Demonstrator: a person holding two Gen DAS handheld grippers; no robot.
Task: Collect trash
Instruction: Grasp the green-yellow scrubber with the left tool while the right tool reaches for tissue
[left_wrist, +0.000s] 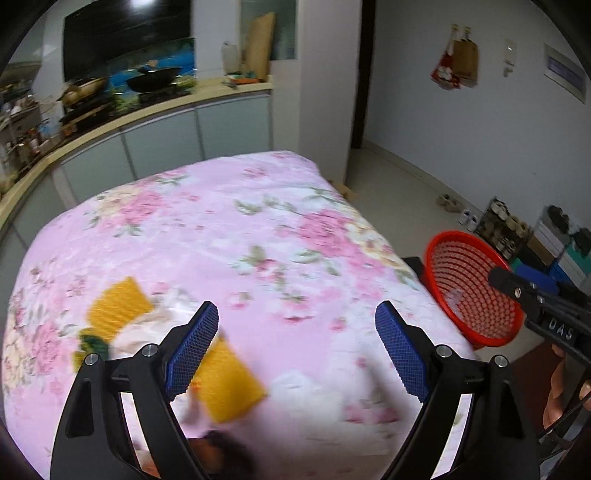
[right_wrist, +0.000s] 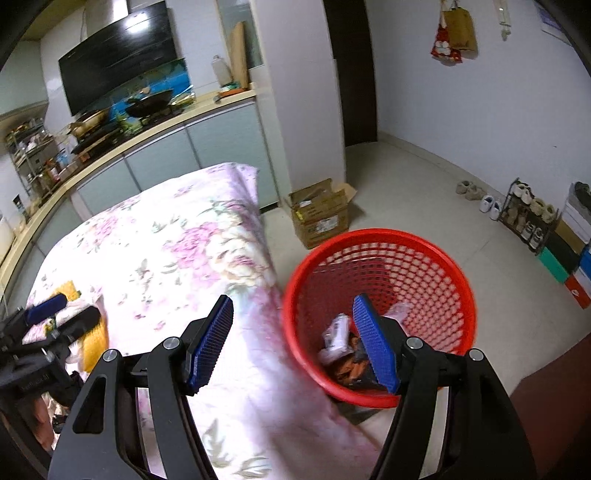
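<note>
Lying on the pink floral cloth (left_wrist: 236, 229) that covers the counter, two yellow ribbed wrappers are the trash not yet collected: one yellow wrapper (left_wrist: 120, 304) sits toward the left edge, and a second yellow wrapper (left_wrist: 231, 384) lies just beyond the left gripper's near finger, with blurred white and dark scraps around them that cannot be identified. The left gripper (left_wrist: 295, 343) hangs above this patch, its blue-padded fingers spread wide with nothing between them. The red mesh basket (right_wrist: 439, 280) stands on the floor just beside the right edge of the counter and already holds crumpled white and dark pieces of trash (right_wrist: 347, 350). The right gripper (right_wrist: 295, 347) is poised over the counter edge and the basket's near rim, its fingers parted and empty. Behind the basket, a cardboard box (right_wrist: 321, 214) sits open on the floor near the kitchen cabinets (right_wrist: 218, 147). Farther off, a shoe rack (right_wrist: 528, 218) stands against the right wall.
</note>
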